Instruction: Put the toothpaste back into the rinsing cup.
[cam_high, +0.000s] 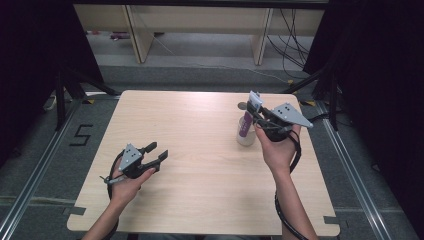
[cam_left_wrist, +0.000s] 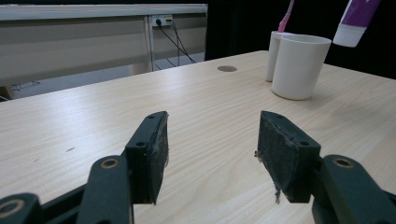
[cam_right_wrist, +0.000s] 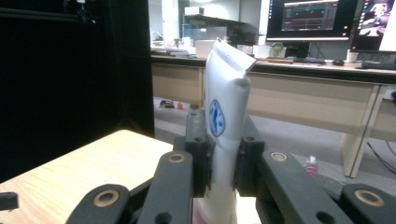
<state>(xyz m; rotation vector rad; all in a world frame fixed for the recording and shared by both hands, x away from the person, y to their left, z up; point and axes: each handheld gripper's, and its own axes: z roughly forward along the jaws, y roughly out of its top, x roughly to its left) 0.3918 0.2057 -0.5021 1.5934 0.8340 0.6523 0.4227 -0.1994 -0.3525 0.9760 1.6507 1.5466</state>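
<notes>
My right gripper (cam_high: 256, 114) is shut on a white and purple toothpaste tube (cam_high: 247, 121), which hangs cap down just above two white cups (cam_high: 245, 137) at the table's back right. In the right gripper view the tube's crimped end (cam_right_wrist: 225, 107) sticks up between the pressed jaws of the right gripper (cam_right_wrist: 223, 161). In the left gripper view the tube's cap (cam_left_wrist: 353, 28) hovers clear of the nearer cup (cam_left_wrist: 299, 66). Behind that cup, a second cup (cam_left_wrist: 272, 55) holds a pink toothbrush (cam_left_wrist: 286, 17). My left gripper (cam_high: 157, 151) is open and empty, low over the table's front left, its pads (cam_left_wrist: 152, 154) wide apart.
The wooden table (cam_high: 200, 150) has a round dark grommet (cam_high: 242, 105) just behind the cups. Black curtains flank both sides. Beyond the far edge stand desk legs (cam_high: 140, 35) and floor cables (cam_high: 295, 45). The right gripper's cable (cam_high: 287, 220) trails along the forearm.
</notes>
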